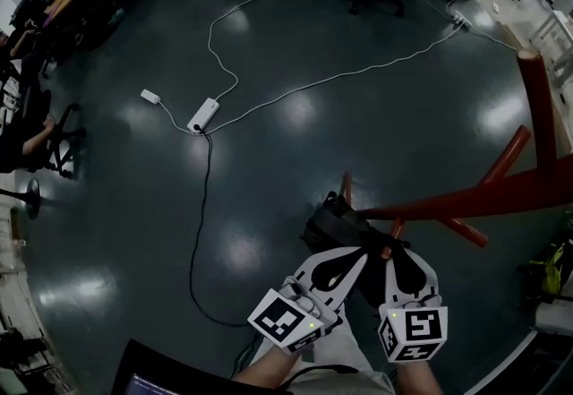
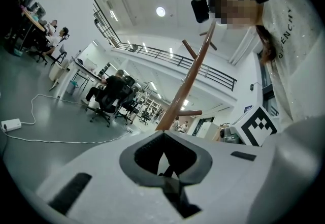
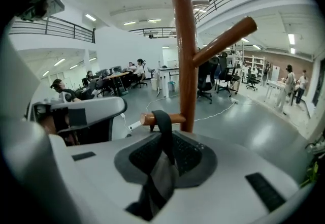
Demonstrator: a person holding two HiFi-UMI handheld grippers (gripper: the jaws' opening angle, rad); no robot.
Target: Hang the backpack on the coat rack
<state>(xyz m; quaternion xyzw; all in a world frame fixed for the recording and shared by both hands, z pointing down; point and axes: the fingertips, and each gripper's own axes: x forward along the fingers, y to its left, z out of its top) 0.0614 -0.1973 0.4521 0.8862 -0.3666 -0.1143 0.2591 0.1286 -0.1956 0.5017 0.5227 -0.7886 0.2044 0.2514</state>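
Observation:
A black backpack [image 1: 333,221] hangs low against the red-brown coat rack [image 1: 466,198], seen from above in the head view. Its black strap [image 3: 163,131] is looped over a short peg [image 3: 179,118] on the rack's pole [image 3: 185,55]. My right gripper [image 3: 162,167] is shut on that strap just below the peg. My left gripper [image 2: 167,167] is shut too, with a thin black piece of strap pinched between its jaws; the pole [image 2: 188,83] rises just behind. In the head view both grippers, left [image 1: 354,257] and right [image 1: 394,257], meet at the bag's top.
A white power strip [image 1: 204,115] with white and black cables lies on the grey floor to the left. Desks and office chairs [image 1: 54,17] line the far left, with people seated. A potted plant [image 1: 555,268] stands at the right edge.

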